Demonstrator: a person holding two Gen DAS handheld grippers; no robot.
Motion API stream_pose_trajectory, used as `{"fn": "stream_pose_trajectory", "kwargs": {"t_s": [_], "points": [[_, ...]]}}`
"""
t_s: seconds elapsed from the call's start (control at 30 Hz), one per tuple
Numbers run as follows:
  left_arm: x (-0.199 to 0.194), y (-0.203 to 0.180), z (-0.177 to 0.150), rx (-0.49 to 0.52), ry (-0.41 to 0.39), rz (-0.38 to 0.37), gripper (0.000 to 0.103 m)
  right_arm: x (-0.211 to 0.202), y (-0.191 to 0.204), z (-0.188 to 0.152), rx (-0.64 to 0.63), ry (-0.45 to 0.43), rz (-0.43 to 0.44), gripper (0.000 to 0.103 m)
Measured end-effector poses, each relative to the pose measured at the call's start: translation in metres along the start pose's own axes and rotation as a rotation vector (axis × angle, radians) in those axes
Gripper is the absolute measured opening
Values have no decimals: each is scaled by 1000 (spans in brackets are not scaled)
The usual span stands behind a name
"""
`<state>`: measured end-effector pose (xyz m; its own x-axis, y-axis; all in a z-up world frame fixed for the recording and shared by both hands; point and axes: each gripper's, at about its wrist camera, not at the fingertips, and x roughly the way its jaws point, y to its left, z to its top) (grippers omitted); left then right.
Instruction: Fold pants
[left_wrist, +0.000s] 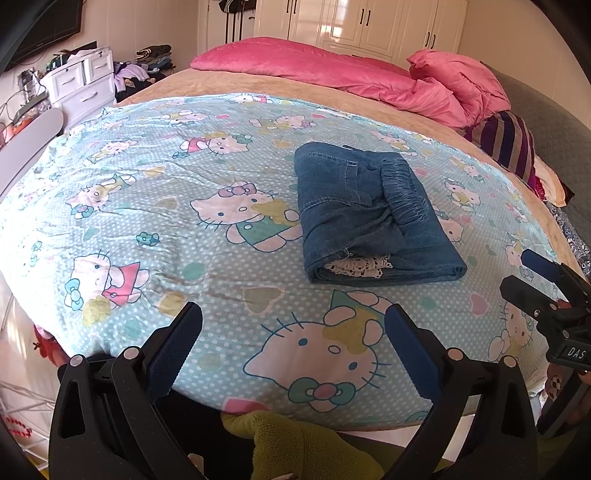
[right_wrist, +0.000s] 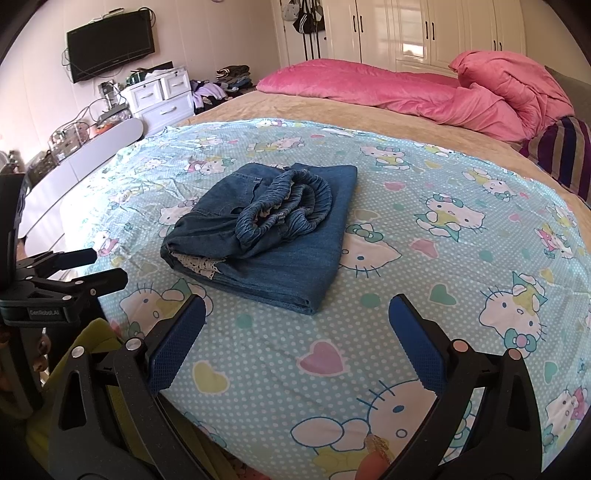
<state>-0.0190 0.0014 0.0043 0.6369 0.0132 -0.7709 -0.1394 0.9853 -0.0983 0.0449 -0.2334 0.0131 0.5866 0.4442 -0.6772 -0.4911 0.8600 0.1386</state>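
Lying folded, pants (left_wrist: 373, 218) well ahead of both spread-jawed grippers

The folded pants (left_wrist: 373, 218) are rendered in dark blue denim, with white lace trim (left_wrist: 360, 266) exposed at one end; the bedsheet (left_wrist: 184, 229) is printed in light blue with white dots, cartoon cats and pastel hearts; the duvet (left_wrist: 332, 70) is coloured pink; blue pads are fitted to the black left gripper (left_wrist: 293, 347) and right gripper (right_wrist: 297, 339).
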Motion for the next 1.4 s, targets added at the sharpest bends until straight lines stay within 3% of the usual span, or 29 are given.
{"fn": "stream_pose_trajectory", "kwargs": {"t_s": [1.0,1.07,1.17,1.3,1.4], "points": [[0,-8,1,45,19,1,99,-3,-15,4,13,-6,-32,94],[3,-4,1,28,27,2,99,-5,-19,5,22,-8,-50,94],[0,5,5,1,6,-54,99,-7,-34,5,38,-14,-89,94],[12,25,23,-23,26,3,99,-10,-76,6,91,-28,-192,94],[38,68,48,-96,58,59,99,-8,-141,8,179,-27,-328,94]]}}
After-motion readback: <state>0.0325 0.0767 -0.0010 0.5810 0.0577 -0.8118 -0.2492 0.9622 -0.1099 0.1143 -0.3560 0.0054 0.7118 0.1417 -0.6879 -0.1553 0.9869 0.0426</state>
